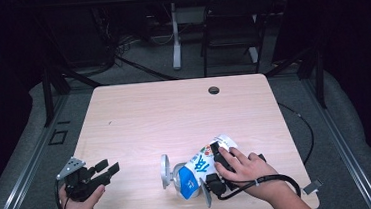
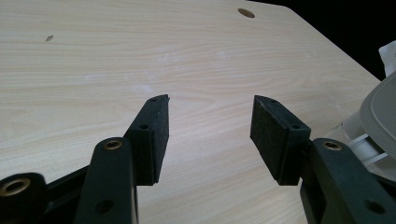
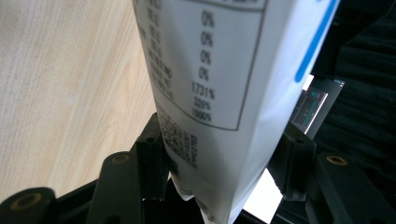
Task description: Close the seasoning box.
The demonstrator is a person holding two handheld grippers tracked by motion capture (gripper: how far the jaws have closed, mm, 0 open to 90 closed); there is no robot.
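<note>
A white and blue carton lies tilted on the wooden table, near its front edge. My right gripper, held in a hand, is shut on the carton. In the right gripper view both black pads press on the sides of the carton, whose printed nutrition table faces the camera, with my right gripper closed around its lower part. My left gripper rests at the front left corner, in the other hand. It stands open over bare wood, and in its own view the left gripper has nothing between its pads.
A round cable hole sits near the table's far edge. A grey plate stands just left of the carton; it also appears as the grey plate at the right of the left gripper view. A chair stands beyond the table.
</note>
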